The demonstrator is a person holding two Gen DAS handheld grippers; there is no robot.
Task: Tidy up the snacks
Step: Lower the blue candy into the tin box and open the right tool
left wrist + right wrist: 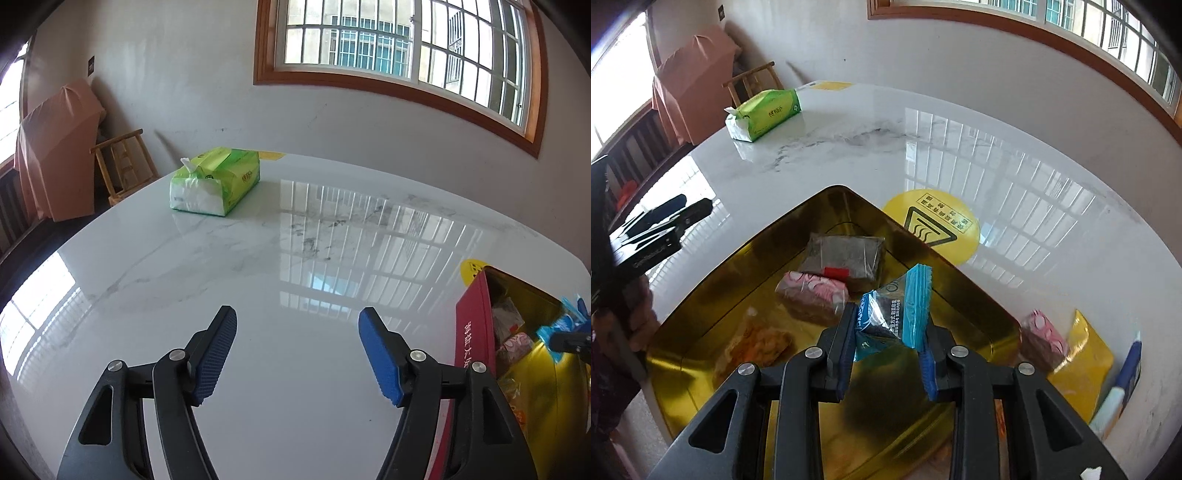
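Left wrist view, left to right. At the upper left, a pink-covered object (pixel 55 155) leans by the wall with a wooden chair (pixel 122 166) beside it. A green tissue pack (pixel 216 181) lies on the far left part of the white marble table (pixel 295 258), a tissue protruding from its top. At the bottom centre, the left gripper (pixel 297 354) hangs over bare tabletop; its blue-padded jaws are spread wide, with nothing between them. At the right edge stands the red-sided tin box (pixel 476 332), gold inside, with wrapped snacks in it. A barred window (pixel 406 44) fills the upper right.

Right wrist view, left to right. At the left edge a hand (pixel 639 314) holds the other gripper's black body, just beside the tin. The gold interior of the tin occupies the lower centre. Inside lie an orange-patterned packet (pixel 757 347) at lower left, a pink-patterned wrapped snack (pixel 812 295) and a dark clear-wrapped snack (pixel 846 258) behind it, these two touching. The right gripper (pixel 888 354) is above the tin interior, its jaws pinching a blue snack packet (pixel 894 317), which stands up between the pads. A yellow hot-surface sticker (pixel 934 225) lies on the table just beyond the tin's far rim. Outside the tin at lower right sit a second pink-patterned snack (pixel 1043 339), touching a yellow packet (pixel 1082 362), and a blue-and-white packet (pixel 1123 384) near the frame edge.
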